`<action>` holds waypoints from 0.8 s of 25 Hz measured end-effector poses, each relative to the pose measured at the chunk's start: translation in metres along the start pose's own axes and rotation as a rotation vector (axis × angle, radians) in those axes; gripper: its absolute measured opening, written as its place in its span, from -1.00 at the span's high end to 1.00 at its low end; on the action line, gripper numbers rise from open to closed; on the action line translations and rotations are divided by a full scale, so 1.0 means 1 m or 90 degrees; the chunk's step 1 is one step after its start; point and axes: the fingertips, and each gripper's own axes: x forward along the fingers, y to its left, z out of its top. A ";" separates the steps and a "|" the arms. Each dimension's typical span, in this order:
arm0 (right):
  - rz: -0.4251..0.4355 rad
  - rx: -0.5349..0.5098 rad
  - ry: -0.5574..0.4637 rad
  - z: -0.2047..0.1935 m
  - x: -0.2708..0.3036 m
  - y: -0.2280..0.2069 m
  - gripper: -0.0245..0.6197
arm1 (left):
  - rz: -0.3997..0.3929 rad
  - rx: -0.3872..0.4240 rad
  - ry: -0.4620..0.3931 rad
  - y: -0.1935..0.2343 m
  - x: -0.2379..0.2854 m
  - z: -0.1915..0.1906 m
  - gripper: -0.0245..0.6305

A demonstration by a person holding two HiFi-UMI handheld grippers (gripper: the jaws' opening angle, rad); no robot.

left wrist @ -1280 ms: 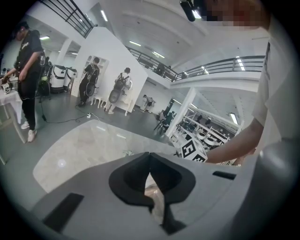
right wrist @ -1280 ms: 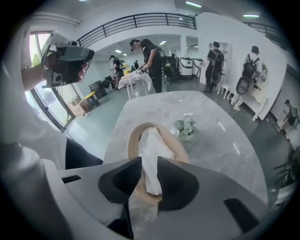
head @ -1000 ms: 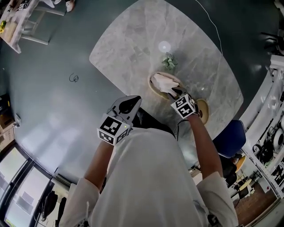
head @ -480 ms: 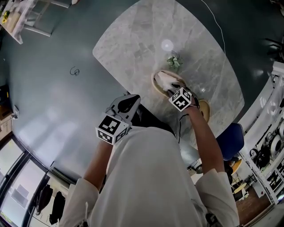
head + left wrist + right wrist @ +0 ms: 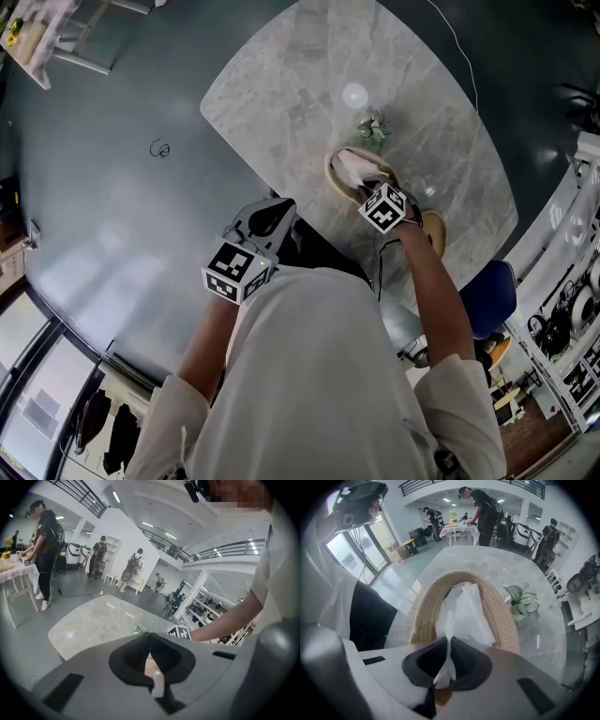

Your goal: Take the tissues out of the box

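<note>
An oval woven basket [image 5: 335, 181] sits on the marble table [image 5: 281, 84] with crumpled white tissues [image 5: 352, 169] inside it. My right gripper [image 5: 372, 190] is at the basket's near end, shut on a strip of tissue [image 5: 450, 620] that runs up between its pads from the pile [image 5: 466, 606]. The basket's rim [image 5: 506, 616] curves round that pile. A tan round object [image 5: 431, 231] lies just beside my right wrist. My left gripper [image 5: 279, 208] hangs off the table's near edge, close to my body, with its jaws shut [image 5: 150, 637] on nothing I can make out.
A small potted plant [image 5: 373, 125] stands just beyond the basket [image 5: 522, 602]. A blue chair [image 5: 487, 291] is at the table's right near side. Several people stand by white tables [image 5: 18, 573] across the hall. Grey floor surrounds the table.
My right gripper has shifted a little farther over the basket's near end and now pinches the tissue. The left gripper has stayed where it was.
</note>
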 end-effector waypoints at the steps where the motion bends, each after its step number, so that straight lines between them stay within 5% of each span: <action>1: 0.001 0.005 -0.007 0.000 -0.003 0.001 0.78 | -0.001 0.001 -0.002 -0.001 -0.001 0.001 0.90; 20: -0.090 0.132 -0.159 0.017 -0.094 -0.005 0.79 | 0.003 0.060 -0.050 0.003 -0.032 0.038 0.90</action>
